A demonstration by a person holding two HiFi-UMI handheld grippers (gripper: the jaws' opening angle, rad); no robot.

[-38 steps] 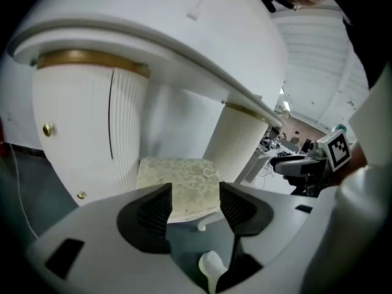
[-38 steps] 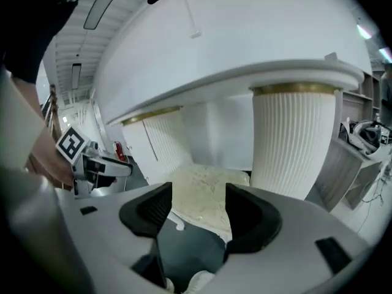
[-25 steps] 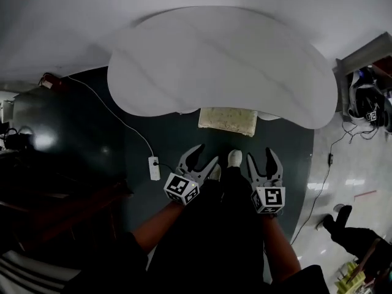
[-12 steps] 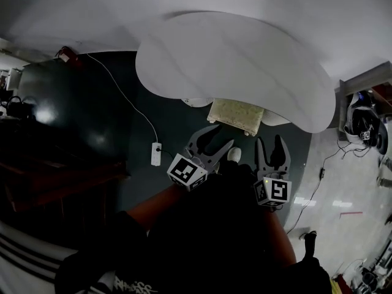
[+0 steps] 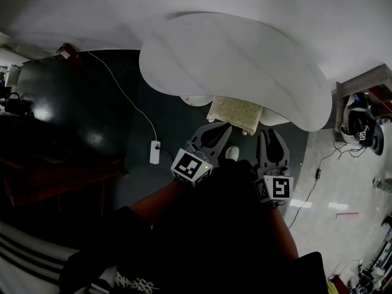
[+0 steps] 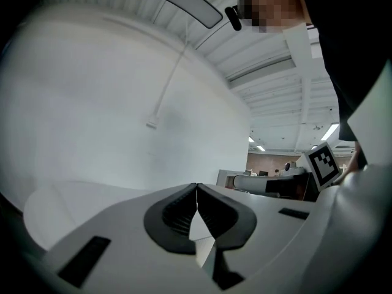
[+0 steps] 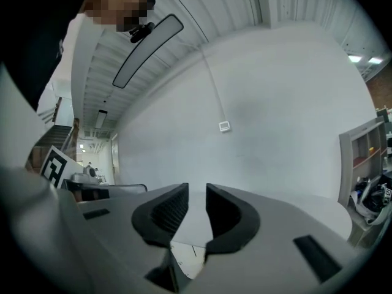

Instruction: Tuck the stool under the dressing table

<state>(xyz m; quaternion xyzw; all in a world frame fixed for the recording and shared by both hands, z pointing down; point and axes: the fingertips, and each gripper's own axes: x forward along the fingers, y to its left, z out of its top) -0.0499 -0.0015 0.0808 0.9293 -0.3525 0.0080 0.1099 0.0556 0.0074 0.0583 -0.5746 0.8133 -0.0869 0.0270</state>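
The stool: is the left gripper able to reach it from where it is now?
Probably yes: the stool sticks out from under the table just ahead of the left gripper, with nothing between them. Its jaws are shut, so pushing, not gripping.

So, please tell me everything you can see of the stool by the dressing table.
The stool has a rectangular seat with a pale cream, speckled top that looks like soft fabric. It stands upright on the dark floor. Its far edge is hidden under the rim of the white dressing table, so it is partly tucked in, while the near part shows. One short pale leg seems to show at its near right corner; the other legs cannot be seen.
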